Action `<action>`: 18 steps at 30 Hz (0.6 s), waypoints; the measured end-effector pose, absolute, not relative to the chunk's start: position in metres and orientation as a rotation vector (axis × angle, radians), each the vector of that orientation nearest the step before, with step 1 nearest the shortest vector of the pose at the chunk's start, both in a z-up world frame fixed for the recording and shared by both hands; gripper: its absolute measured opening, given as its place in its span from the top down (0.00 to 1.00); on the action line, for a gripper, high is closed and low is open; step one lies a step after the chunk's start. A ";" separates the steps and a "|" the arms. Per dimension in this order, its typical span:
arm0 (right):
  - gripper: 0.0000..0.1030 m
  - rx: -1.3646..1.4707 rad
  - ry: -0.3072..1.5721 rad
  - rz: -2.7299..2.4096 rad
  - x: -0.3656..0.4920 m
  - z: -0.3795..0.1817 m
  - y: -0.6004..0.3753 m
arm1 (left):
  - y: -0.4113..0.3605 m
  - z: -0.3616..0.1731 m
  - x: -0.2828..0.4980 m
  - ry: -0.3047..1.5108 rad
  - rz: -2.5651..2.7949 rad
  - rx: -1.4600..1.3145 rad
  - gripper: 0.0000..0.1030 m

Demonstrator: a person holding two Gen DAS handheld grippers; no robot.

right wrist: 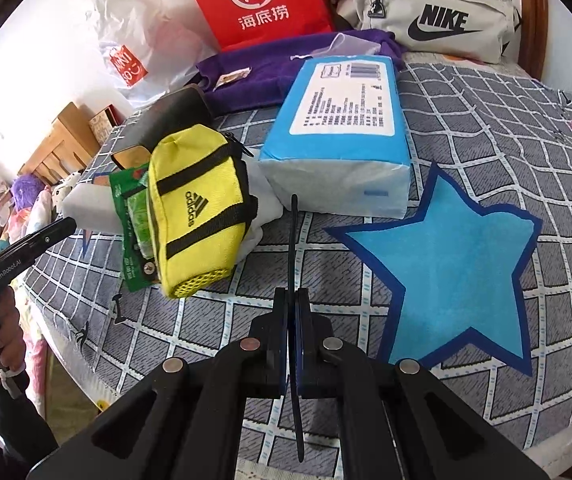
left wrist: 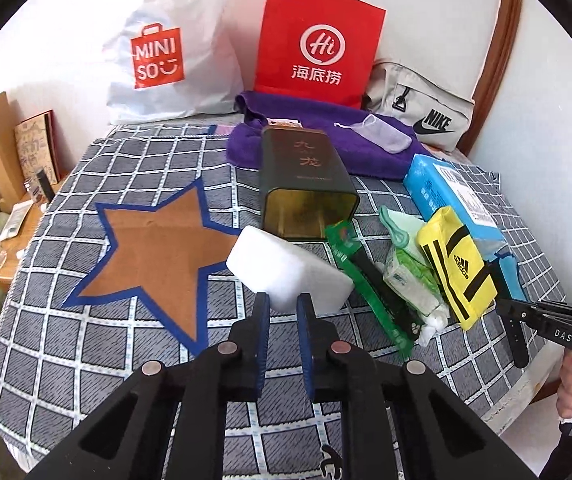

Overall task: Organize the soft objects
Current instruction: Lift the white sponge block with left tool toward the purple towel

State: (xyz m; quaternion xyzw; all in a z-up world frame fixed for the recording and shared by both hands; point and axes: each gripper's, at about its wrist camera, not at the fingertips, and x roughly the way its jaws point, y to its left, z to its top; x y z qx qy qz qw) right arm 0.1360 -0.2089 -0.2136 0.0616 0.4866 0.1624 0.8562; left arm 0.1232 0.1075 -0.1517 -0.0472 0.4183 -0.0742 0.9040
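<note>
The left gripper (left wrist: 283,304) has its jaws drawn in on a corner of the white sponge block (left wrist: 290,270), pinching it and holding it above the checked cloth (left wrist: 85,344) of the desk, just in front of the dark green tin (left wrist: 306,184) lying on its side and beside the brown star (left wrist: 161,256). The right gripper (right wrist: 293,300) has its jaws clenched flat on a thin black strap (right wrist: 294,232), which stands up between them. Just left of it lies the yellow pouch (right wrist: 197,212) on a green packet (right wrist: 133,240); the blue tissue pack (right wrist: 342,128) sits behind, near the blue star (right wrist: 446,264).
</note>
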 end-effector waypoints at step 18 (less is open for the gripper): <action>0.97 0.142 0.943 0.352 0.127 -0.173 -0.214 | 0.108 -0.103 0.111 0.776 -0.140 -0.132 0.88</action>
